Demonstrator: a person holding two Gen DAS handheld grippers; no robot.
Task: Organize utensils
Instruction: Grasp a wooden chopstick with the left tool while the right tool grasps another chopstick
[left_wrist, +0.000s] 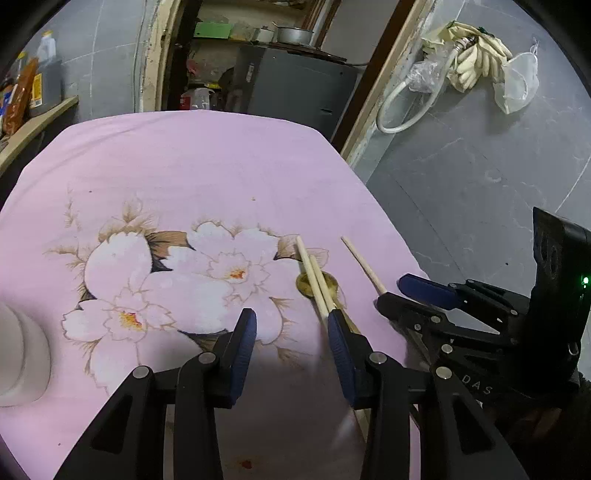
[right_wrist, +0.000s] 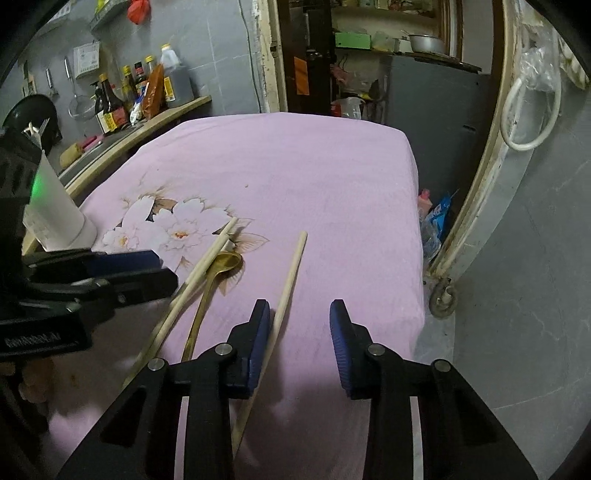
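A pair of pale wooden chopsticks (left_wrist: 313, 275) (right_wrist: 207, 260) lies across a gold spoon (right_wrist: 218, 271) (left_wrist: 306, 283) on the pink flowered cloth (left_wrist: 184, 177) (right_wrist: 314, 177). A single chopstick (left_wrist: 364, 266) (right_wrist: 290, 284) lies apart to their right. My left gripper (left_wrist: 291, 338) is open and empty above the cloth, its right finger beside the chopstick pair. My right gripper (right_wrist: 301, 332) is open and empty; the single chopstick passes just inside its left finger (right_wrist: 258, 343). The right gripper also shows in the left wrist view (left_wrist: 413, 291).
A white cylindrical container (left_wrist: 20, 354) (right_wrist: 59, 206) stands at the cloth's left. A side shelf with sauce bottles (right_wrist: 147, 88) runs along the left. The cloth's right edge drops to grey floor (right_wrist: 517, 295). A doorway with a dark cabinet (left_wrist: 295, 81) lies behind.
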